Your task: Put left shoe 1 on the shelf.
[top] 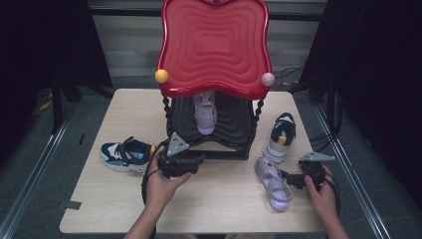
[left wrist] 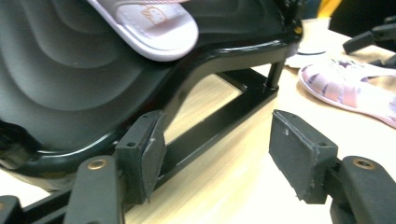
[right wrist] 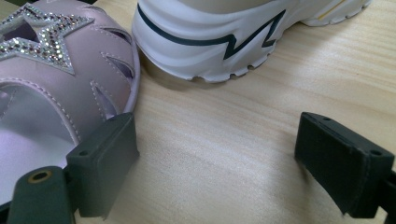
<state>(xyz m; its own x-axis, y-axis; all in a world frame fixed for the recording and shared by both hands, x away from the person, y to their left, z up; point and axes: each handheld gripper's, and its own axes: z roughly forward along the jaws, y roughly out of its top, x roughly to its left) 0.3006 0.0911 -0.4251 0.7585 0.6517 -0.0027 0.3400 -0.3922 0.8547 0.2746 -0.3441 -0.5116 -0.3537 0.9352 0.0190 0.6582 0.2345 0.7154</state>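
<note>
Left hand-held gripper: your left hand-held gripper sits low and centre-left in the high view, at the front edge of the rack's black base; its jaws stand apart with nothing between them, only bare bench and the base bar behind.
Left fingers: in the left gripper view the pads rise from the bottom corners, the left one just beside the rim of the lower tray.
Right hand-held gripper: your right hand-held gripper lies lower right in the high view, jaws wide and gripping nothing; in the right gripper view its left pad sits against the edge of the sandal.
Lilac sandal on the bench: the lilac sandal lies lower right of centre on the bench, just beside the right jaws; a rhinestone star shows on its strap.
Second sandal: a matching sandal rests on the lower black tray of the rack, centre of the high view.
Rack: a red wavy tray tops the rack, upper centre.
White sneaker: a white sneaker stands right of the rack, its heel near the lilac sandal.
Blue sneaker: a blue sneaker lies at left, just beside your left hand.
</note>
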